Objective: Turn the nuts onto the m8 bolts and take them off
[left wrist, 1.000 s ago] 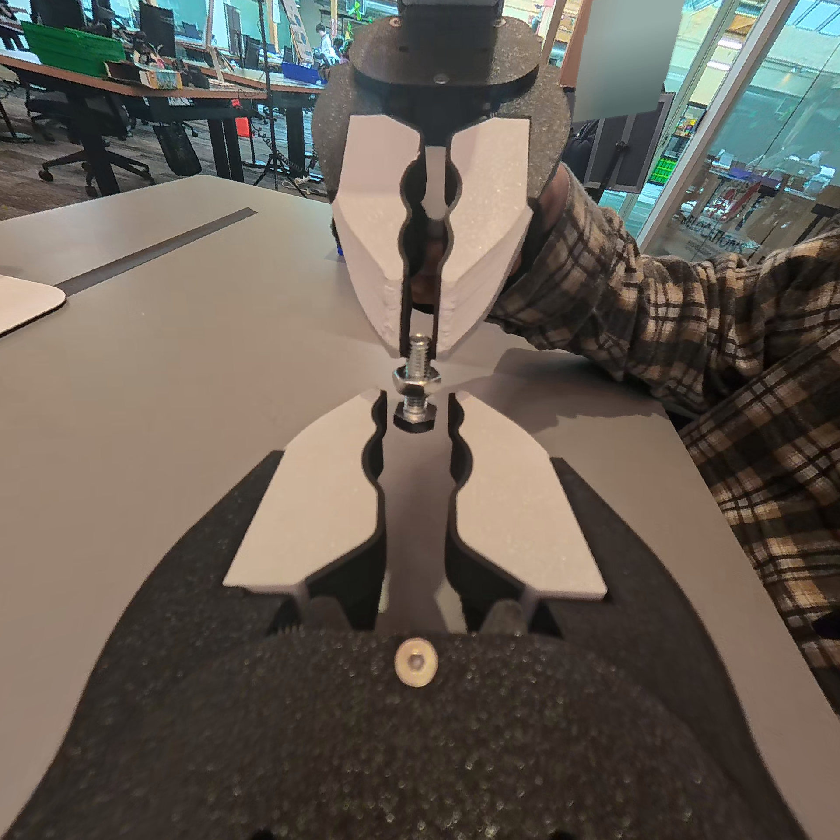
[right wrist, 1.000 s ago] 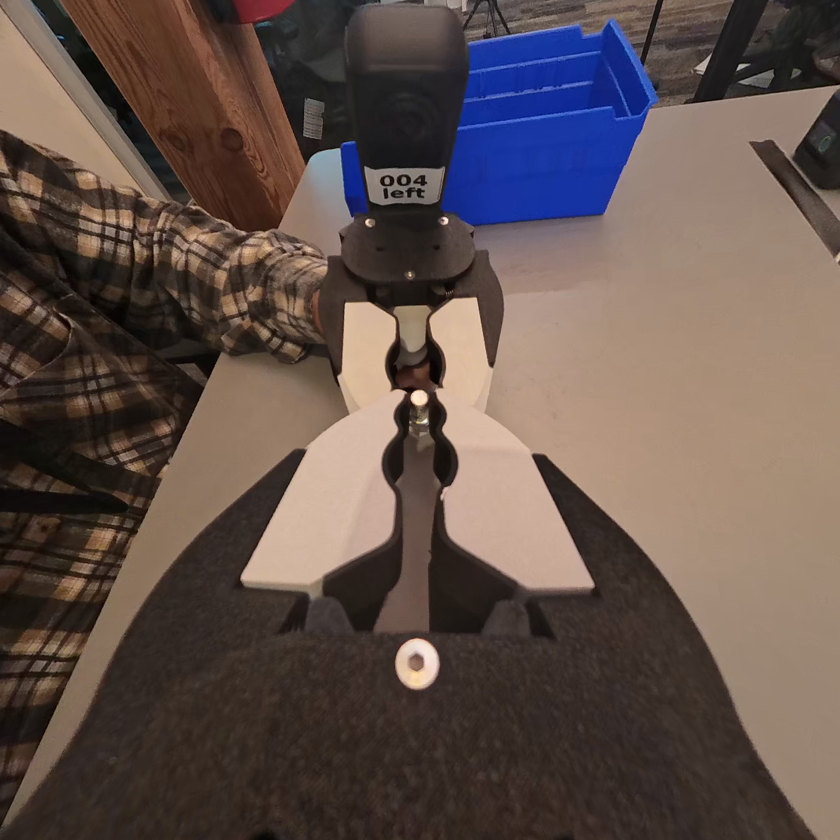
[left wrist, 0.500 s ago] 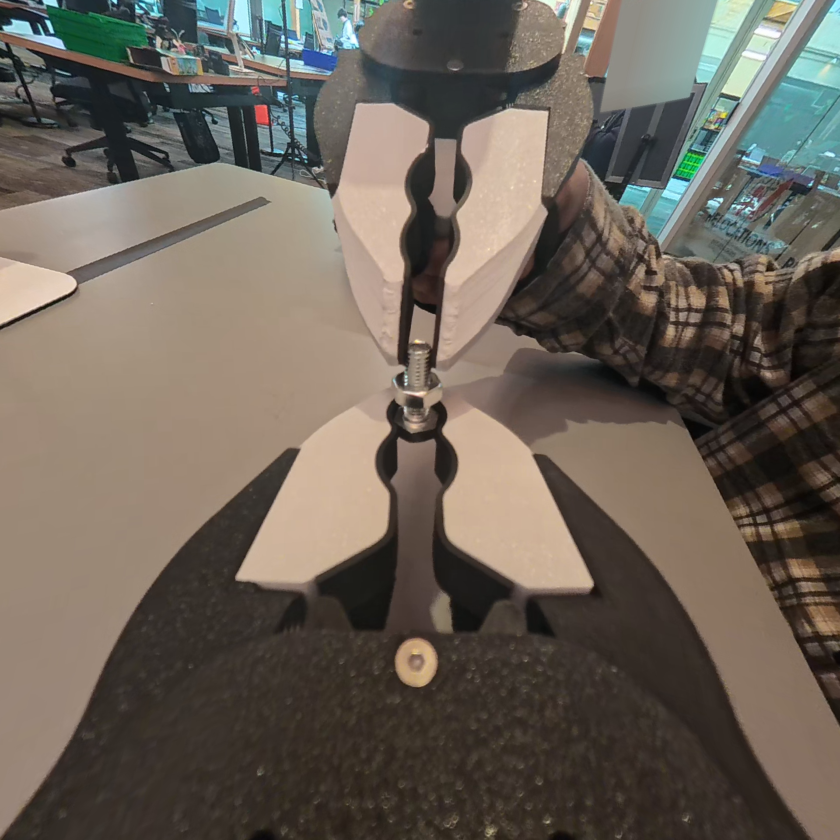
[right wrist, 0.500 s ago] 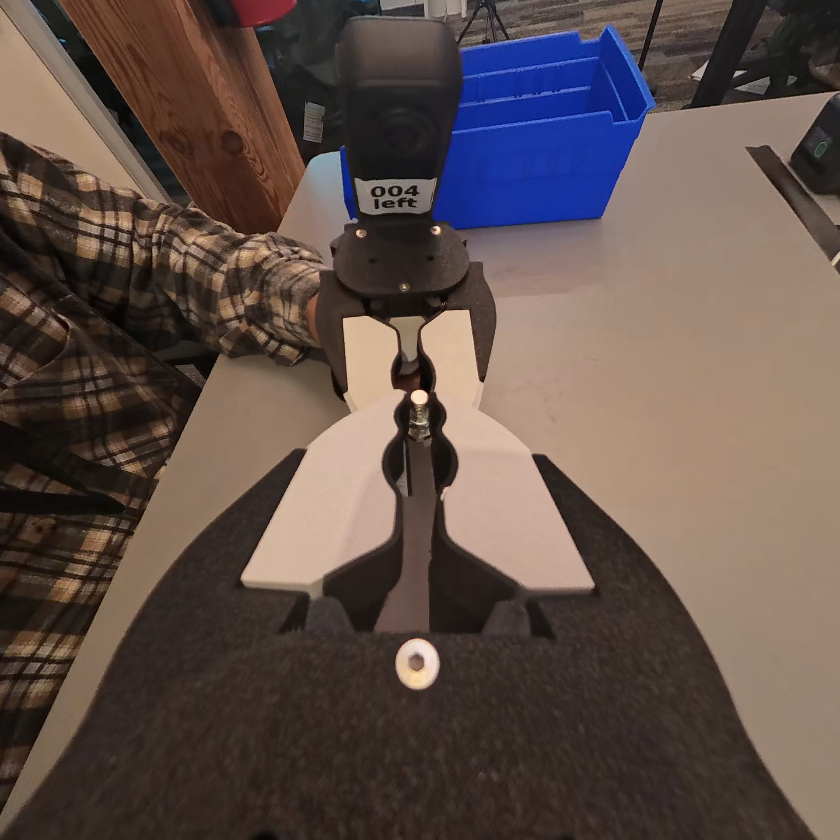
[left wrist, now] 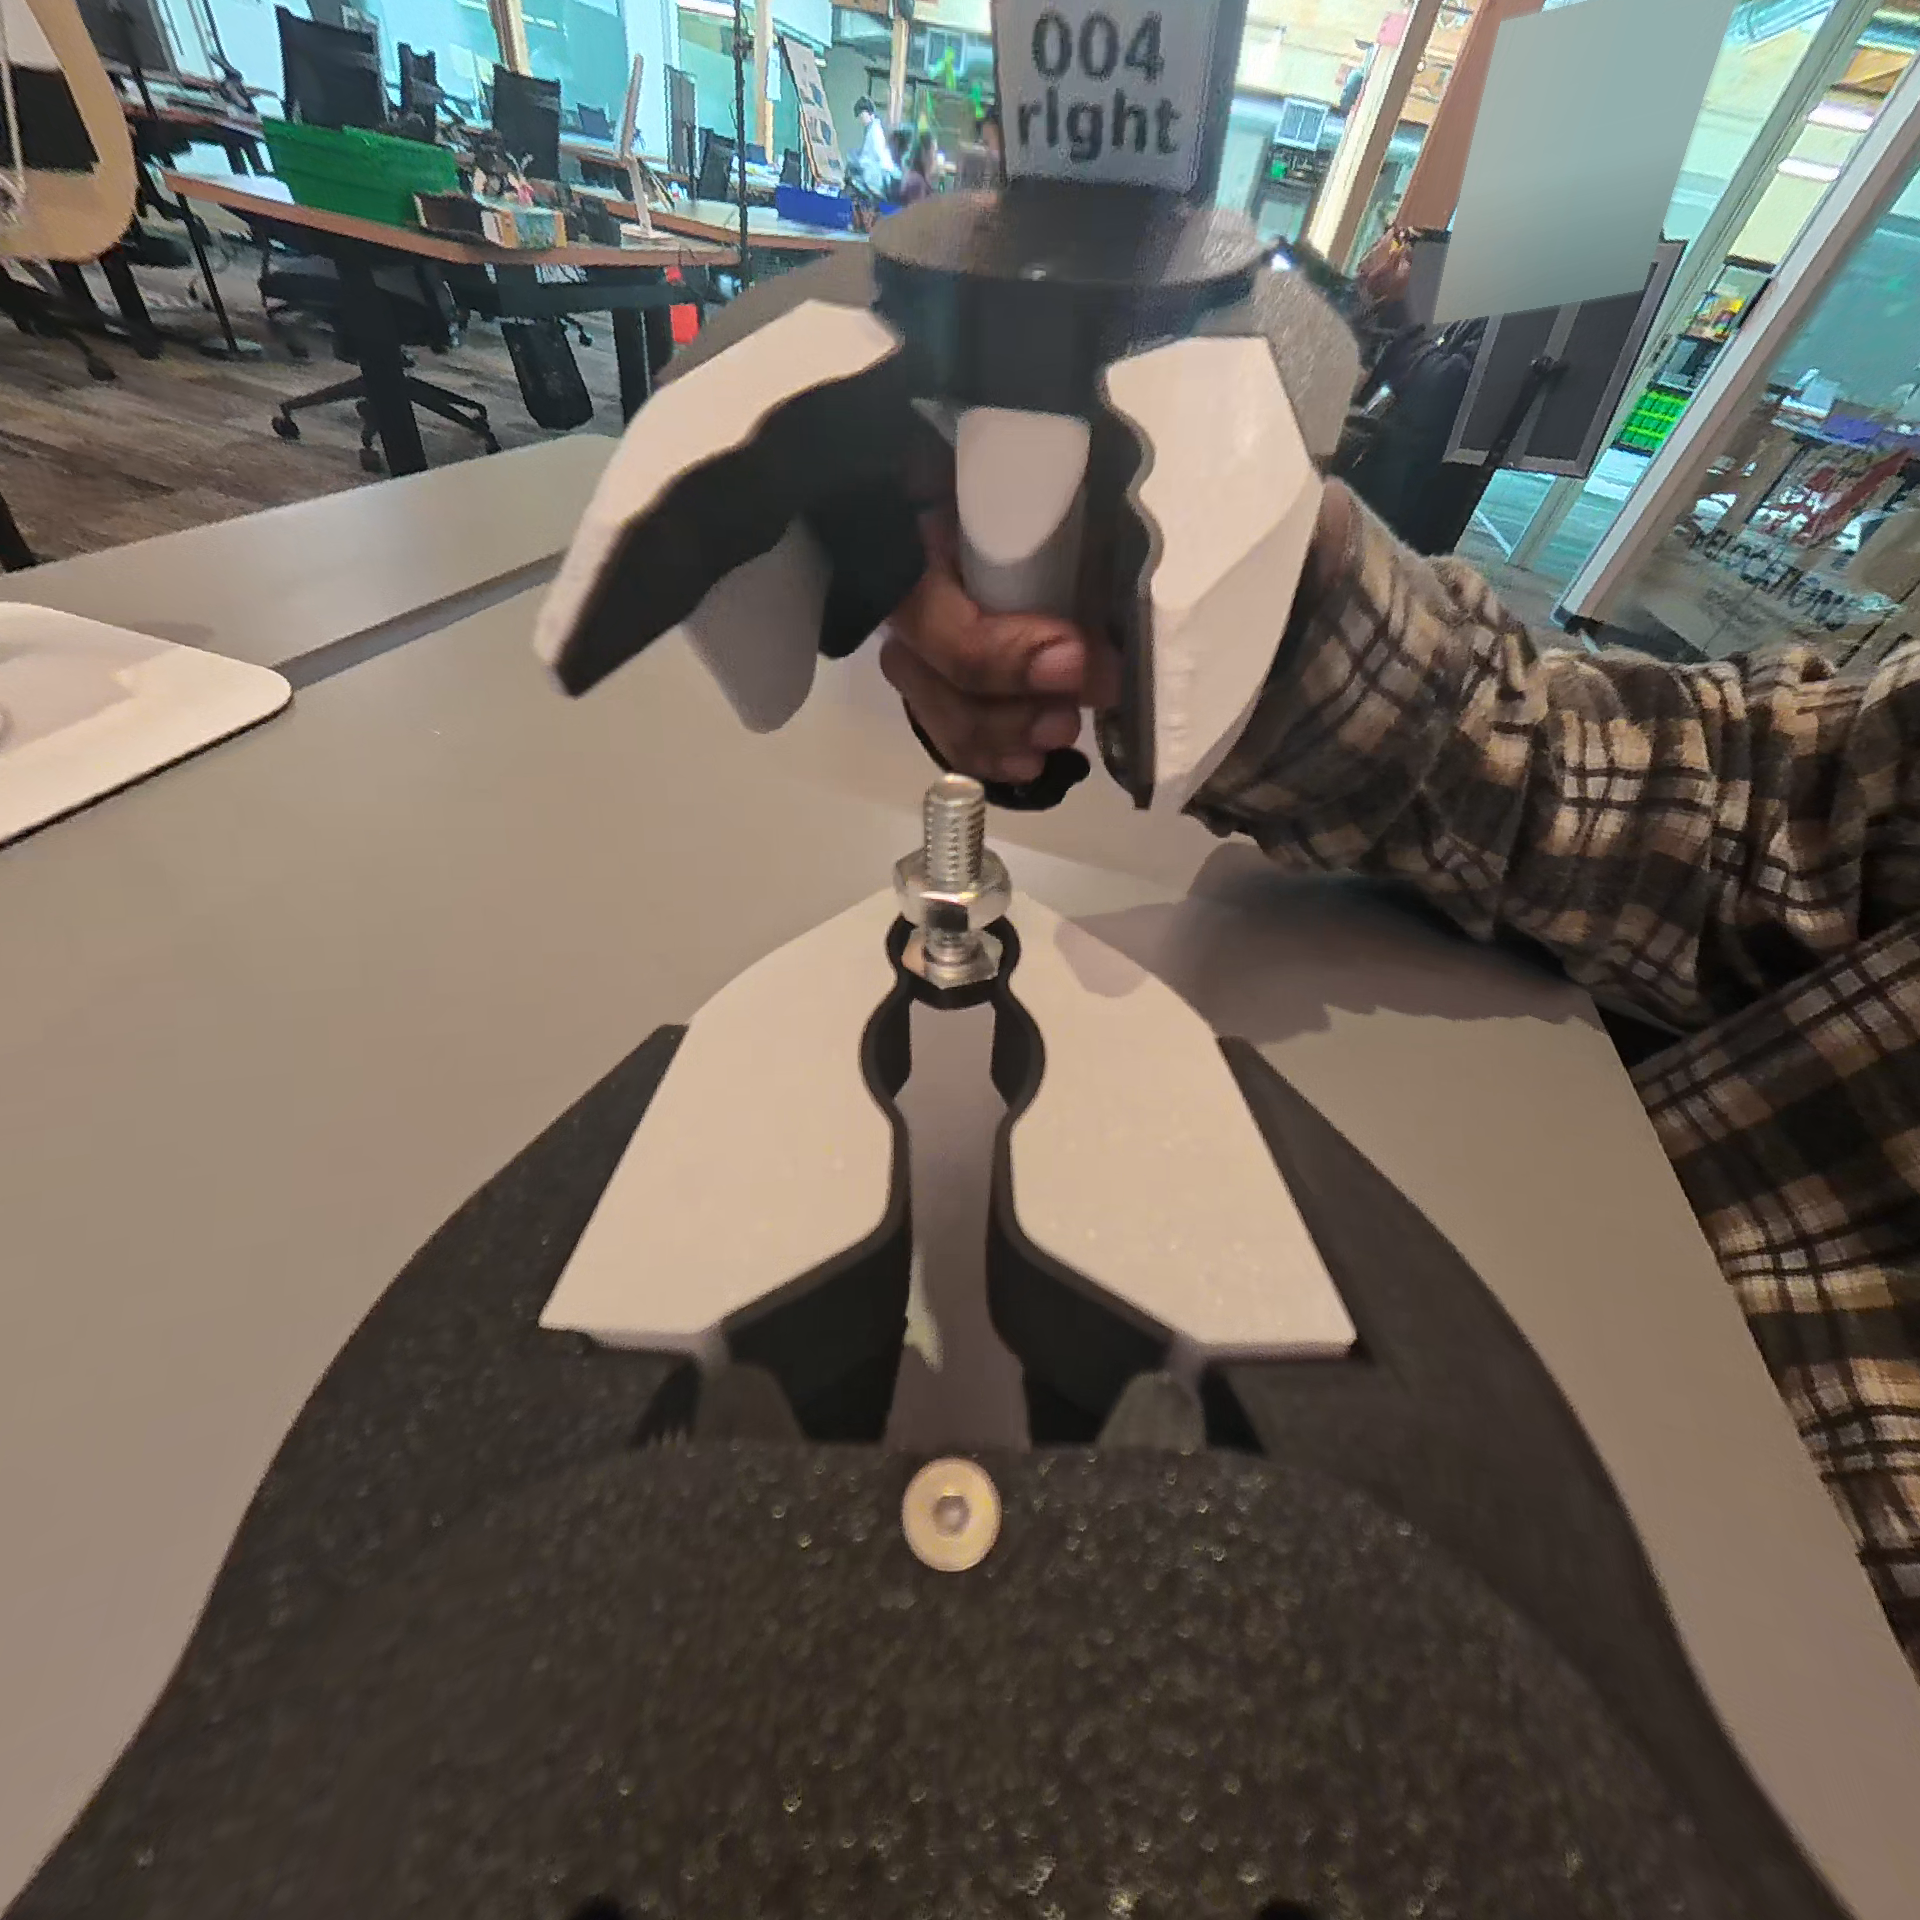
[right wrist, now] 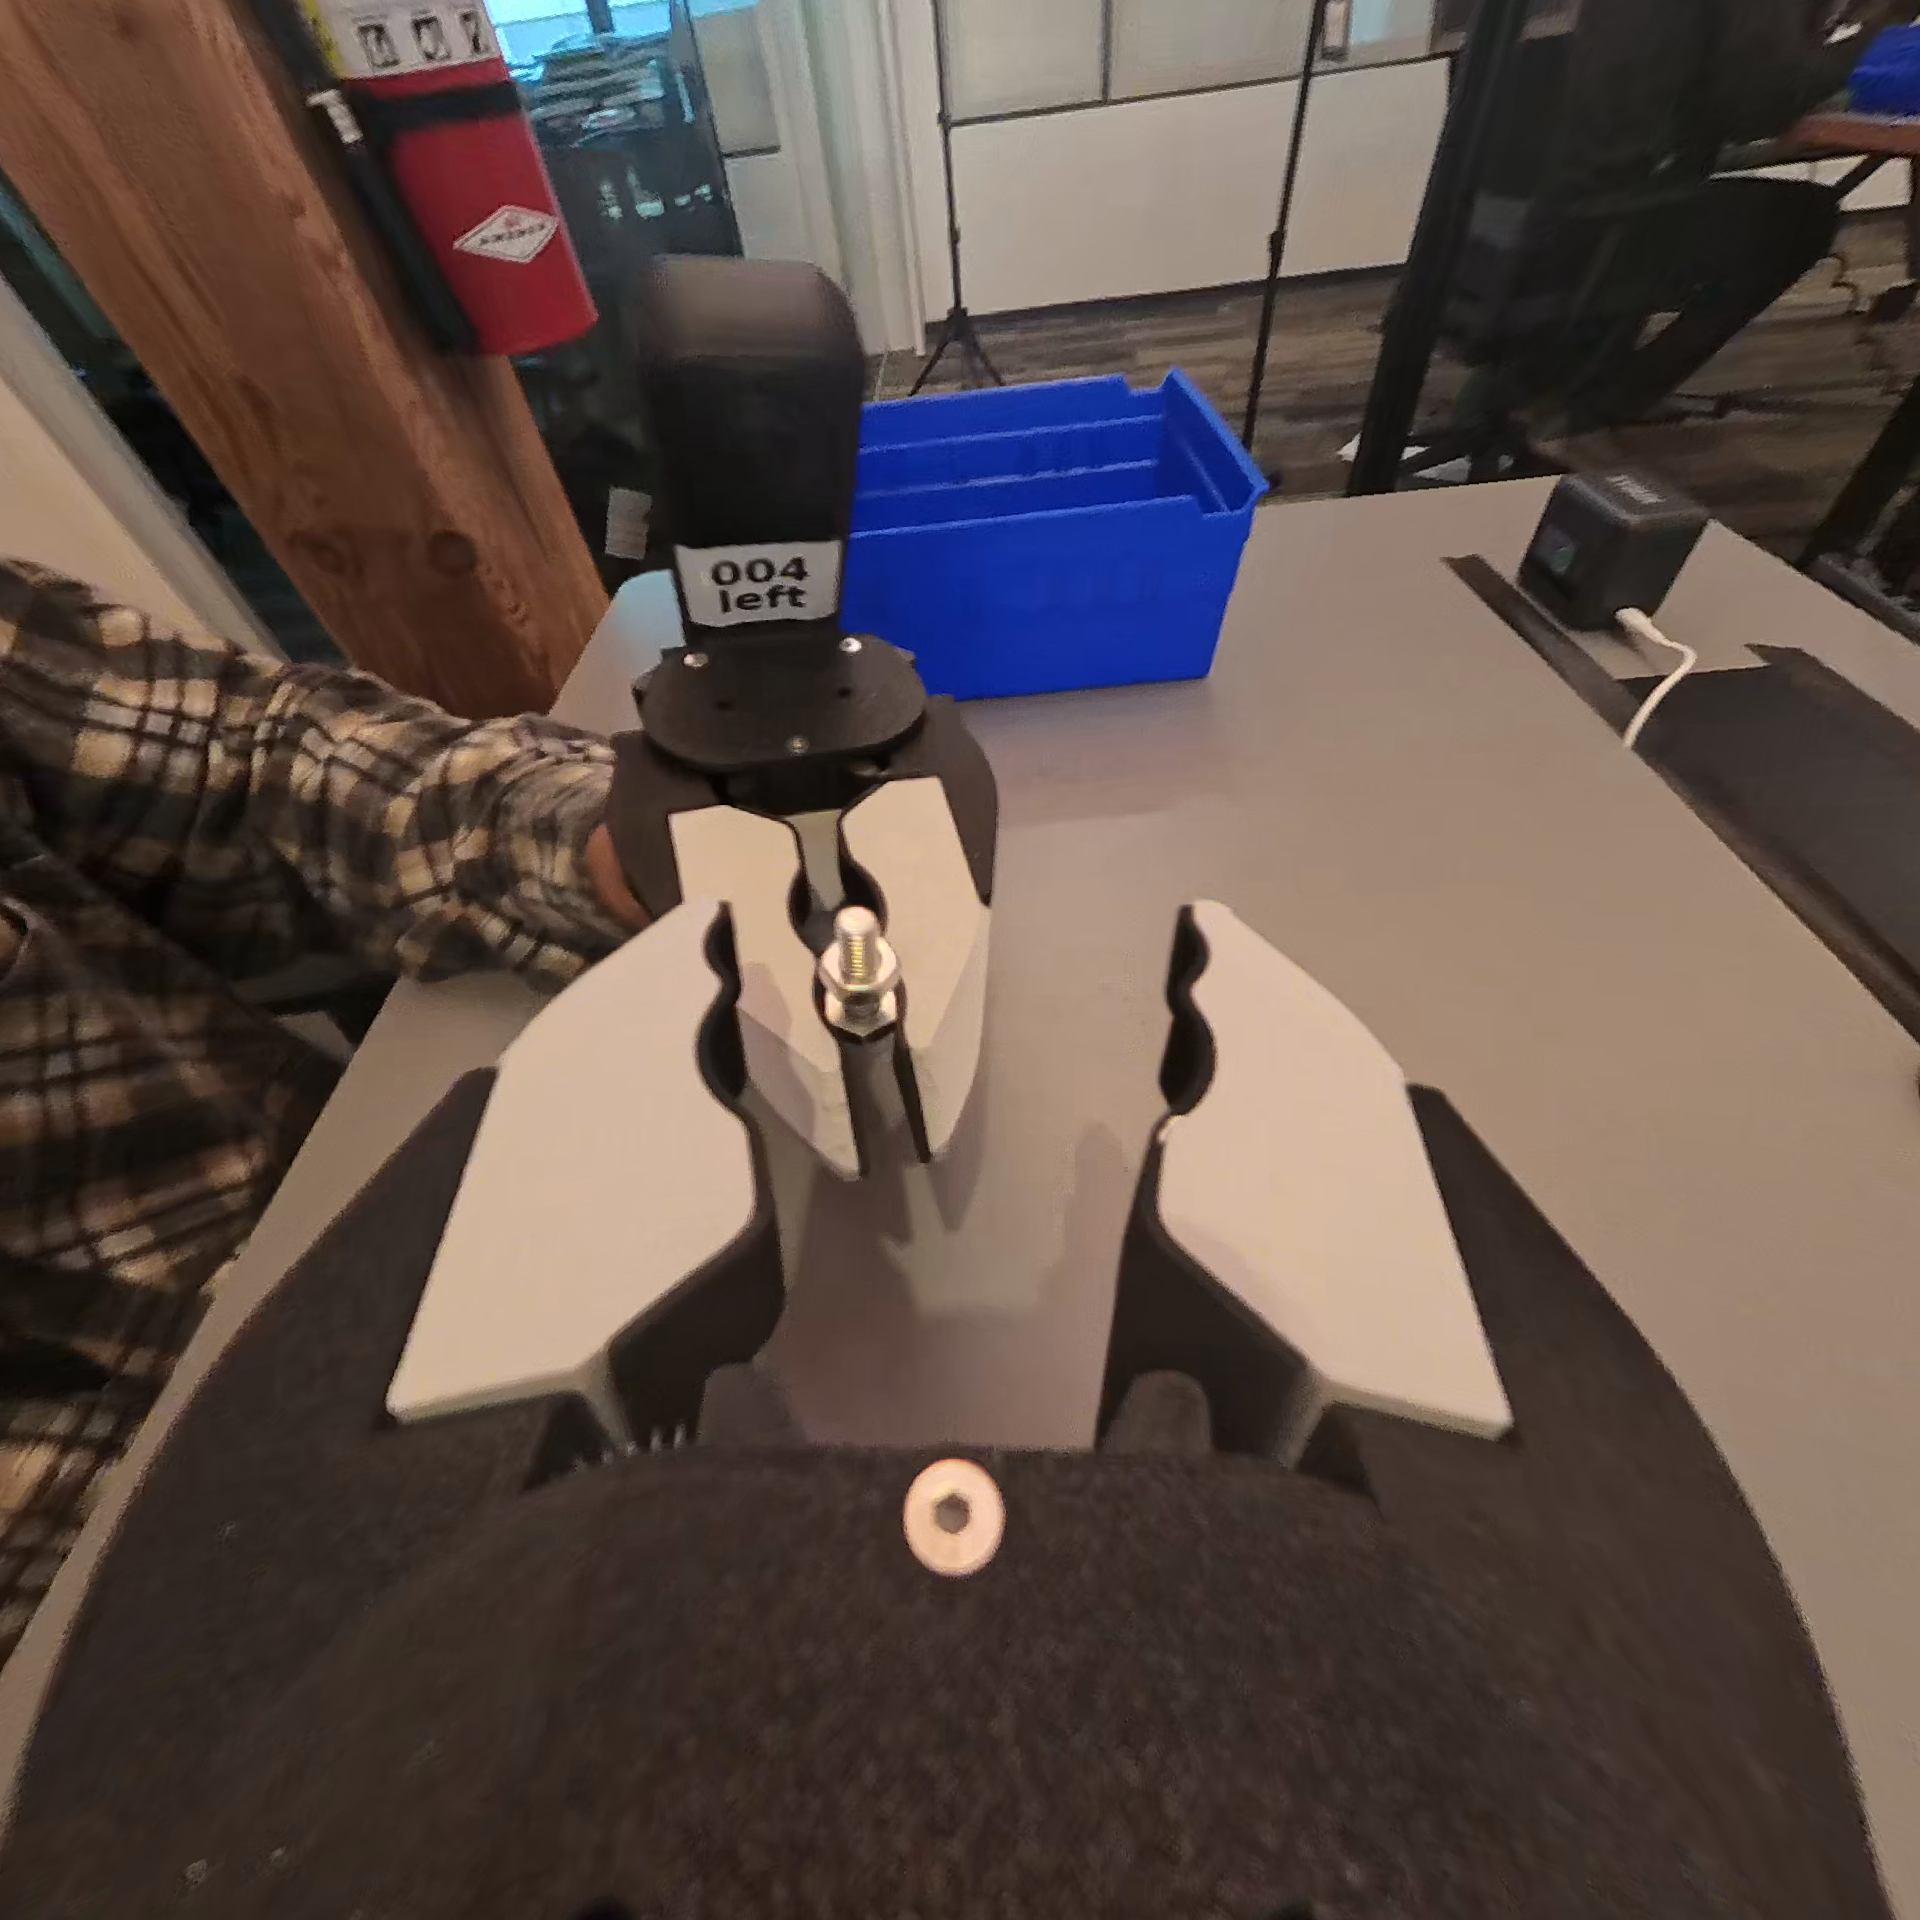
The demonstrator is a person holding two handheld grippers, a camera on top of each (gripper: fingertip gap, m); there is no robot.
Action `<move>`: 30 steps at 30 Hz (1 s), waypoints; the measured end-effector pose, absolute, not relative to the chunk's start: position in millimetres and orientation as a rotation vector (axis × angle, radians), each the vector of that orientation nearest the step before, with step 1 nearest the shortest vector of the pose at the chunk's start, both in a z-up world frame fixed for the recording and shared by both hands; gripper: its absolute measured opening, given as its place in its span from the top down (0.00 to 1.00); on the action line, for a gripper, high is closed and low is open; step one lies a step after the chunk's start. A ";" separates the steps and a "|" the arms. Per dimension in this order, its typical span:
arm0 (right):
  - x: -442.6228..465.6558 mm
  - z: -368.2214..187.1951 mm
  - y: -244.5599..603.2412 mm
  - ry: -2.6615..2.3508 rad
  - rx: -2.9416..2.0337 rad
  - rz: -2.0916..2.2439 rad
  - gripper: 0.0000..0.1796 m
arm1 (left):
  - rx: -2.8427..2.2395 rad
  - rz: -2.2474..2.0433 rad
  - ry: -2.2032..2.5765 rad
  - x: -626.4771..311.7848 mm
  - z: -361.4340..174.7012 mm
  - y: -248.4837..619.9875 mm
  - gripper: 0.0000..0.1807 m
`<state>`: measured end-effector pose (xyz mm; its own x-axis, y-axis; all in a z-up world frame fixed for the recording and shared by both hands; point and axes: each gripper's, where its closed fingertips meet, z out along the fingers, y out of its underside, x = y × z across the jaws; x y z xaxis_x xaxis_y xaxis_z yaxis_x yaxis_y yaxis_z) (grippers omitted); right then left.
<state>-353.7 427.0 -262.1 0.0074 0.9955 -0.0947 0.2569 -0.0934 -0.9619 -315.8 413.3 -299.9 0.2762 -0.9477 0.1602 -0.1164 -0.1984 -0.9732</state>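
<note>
Left tool (left wrist: pixel 951 961) clamped on bolt (left wrist: pixel 954 831) head, nut (left wrist: pixel 952 891) threaded on. Right tool (right wrist: pixel 951 971) spread wide, empty. Blue bin (right wrist: pixel 1039 582) on counter (right wrist: pixel 1351 831): contents not visible.

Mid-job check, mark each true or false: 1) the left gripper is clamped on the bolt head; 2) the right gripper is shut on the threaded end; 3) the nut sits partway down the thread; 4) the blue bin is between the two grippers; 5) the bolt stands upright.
1. True: the left gripper is closed on the head of the bolt.
2. False: the right gripper has its fingers spread wide, touching nothing.
3. True: the nut sits above the head, with bare thread showing above it.
4. False: the blue bin stands on the table behind the left gripper.
5. True: threaded end up.
</note>
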 end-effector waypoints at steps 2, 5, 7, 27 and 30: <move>-356.5 -264.9 430.5 -1.337 -1.484 1.131 0.51 | -1.542 -1.059 1.003 -316.2 -294.6 412.5 0.94; -359.8 -266.9 434.5 -1.310 -1.497 1.119 0.48 | -1.510 -1.051 0.993 -317.5 -288.0 411.4 0.94; -360.4 -266.8 438.4 -1.286 -1.505 1.112 0.48 | -1.493 -1.052 0.989 -318.1 -284.4 410.4 0.94; -348.9 -241.8 447.9 -1.183 -1.481 1.181 0.45 | -1.443 -1.050 0.948 -322.3 -273.5 411.7 0.94; -361.3 -251.6 438.3 -1.278 -1.486 1.126 0.44 | -1.442 -1.052 0.952 -320.6 -274.7 410.6 0.94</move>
<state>-361.3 438.3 -251.6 0.0706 0.9925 -0.1000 0.2243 -0.1135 -0.9679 -320.6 410.6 -274.7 0.2929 -0.9499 0.1093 -0.0142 -0.1186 -0.9928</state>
